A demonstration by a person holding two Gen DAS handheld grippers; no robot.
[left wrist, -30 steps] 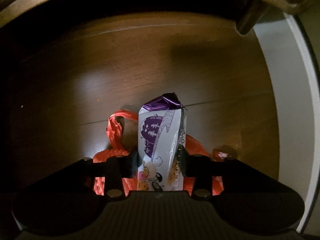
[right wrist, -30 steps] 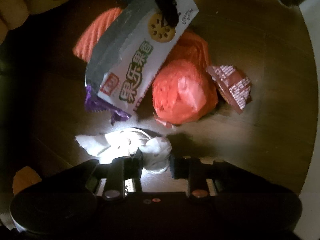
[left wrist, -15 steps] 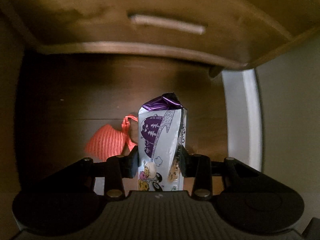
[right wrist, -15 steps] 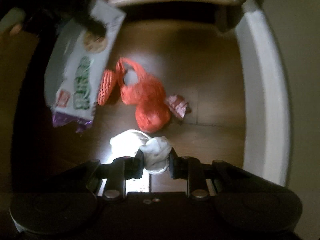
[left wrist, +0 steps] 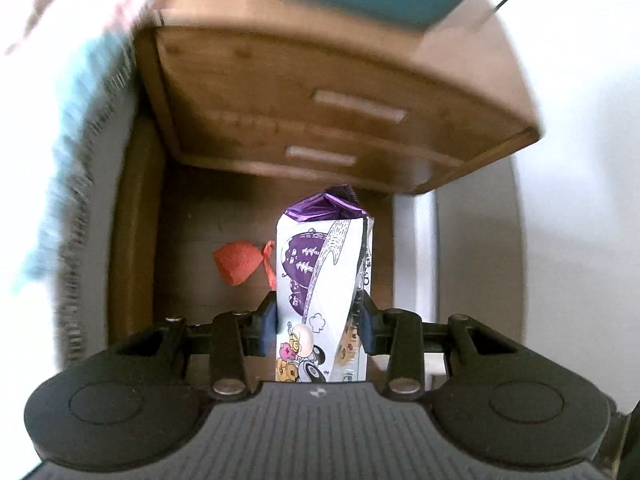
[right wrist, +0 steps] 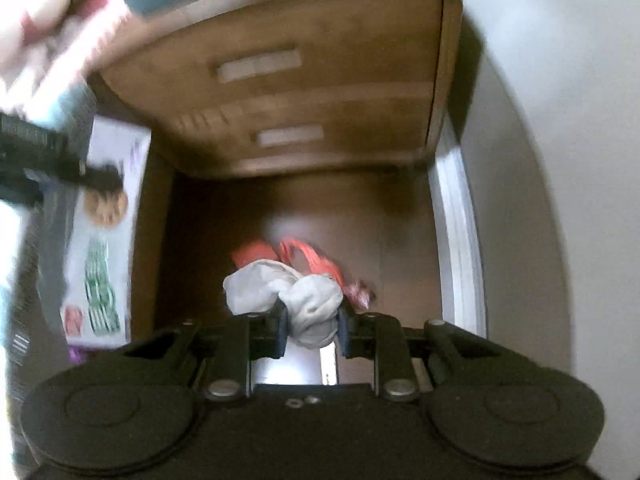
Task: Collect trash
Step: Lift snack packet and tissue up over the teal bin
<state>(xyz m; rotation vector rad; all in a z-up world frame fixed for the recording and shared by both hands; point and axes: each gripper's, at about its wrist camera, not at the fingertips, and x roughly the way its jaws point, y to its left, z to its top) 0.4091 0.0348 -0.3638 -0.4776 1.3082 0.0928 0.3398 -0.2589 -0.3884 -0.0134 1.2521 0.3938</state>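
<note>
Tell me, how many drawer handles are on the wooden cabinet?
2. On the wooden cabinet, the upper handle sits on the top drawer and the lower handle on the drawer beneath. None seems hidden.

Two grippers: left gripper [left wrist: 320, 326], right gripper [right wrist: 312, 330]. One snack packet [left wrist: 324, 280]. One crumpled white tissue wad [right wrist: 288, 296]. One wooden cabinet [left wrist: 320, 92], two drawer handles. Red mesh and bag scraps [right wrist: 304, 258], count unclear.
</note>
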